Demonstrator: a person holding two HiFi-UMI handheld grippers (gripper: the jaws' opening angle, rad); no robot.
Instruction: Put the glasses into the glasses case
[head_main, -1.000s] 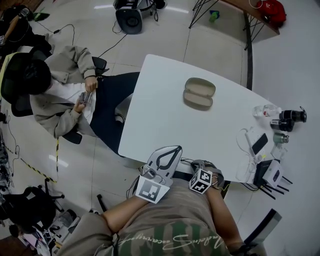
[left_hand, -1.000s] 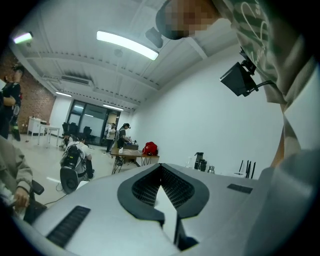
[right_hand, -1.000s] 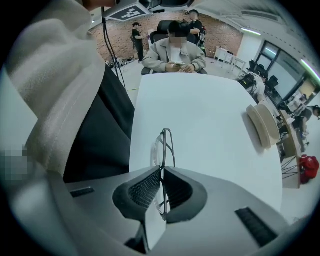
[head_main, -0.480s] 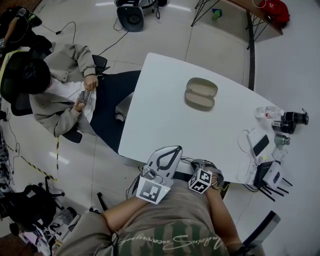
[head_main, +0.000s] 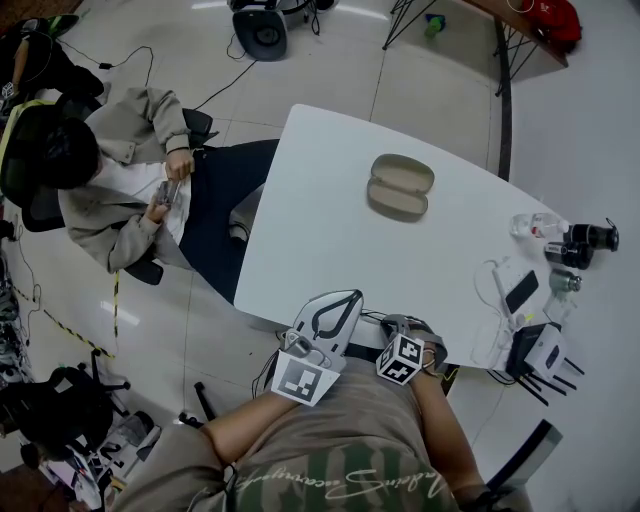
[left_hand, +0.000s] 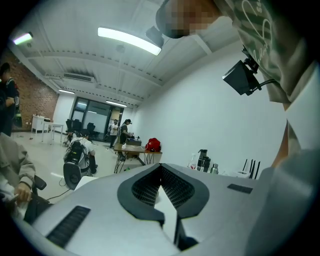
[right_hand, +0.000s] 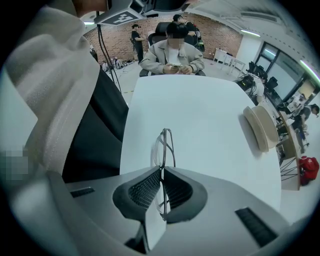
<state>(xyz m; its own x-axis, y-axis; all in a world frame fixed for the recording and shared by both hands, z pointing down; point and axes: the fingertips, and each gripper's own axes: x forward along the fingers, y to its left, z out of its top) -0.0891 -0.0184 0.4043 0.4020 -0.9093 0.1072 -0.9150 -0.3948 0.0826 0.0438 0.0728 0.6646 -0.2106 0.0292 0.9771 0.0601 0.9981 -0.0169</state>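
The beige glasses case (head_main: 400, 187) lies open on the white table (head_main: 330, 230), far from both grippers; in the right gripper view the case (right_hand: 260, 127) shows edge-on at the right. Thin metal-framed glasses (right_hand: 163, 145) stick out forward from my right gripper (right_hand: 162, 169), which is shut on them just above the table's near edge. In the head view my right gripper (head_main: 392, 323) sits at that near edge, close to my body. My left gripper (head_main: 350, 298) is beside it, shut with nothing between its jaws, and in its own view the left gripper (left_hand: 160, 167) points out into the room.
A seated person (head_main: 120, 190) holds a phone at the table's left side. At the table's right end are bottles and a black lens (head_main: 570, 242), a phone with cables (head_main: 518, 288) and a router (head_main: 545, 350). A speaker (head_main: 262, 35) stands on the floor beyond.
Both grippers stay where they were, the right one still holding the glasses. Only the head camera has shifted slightly.
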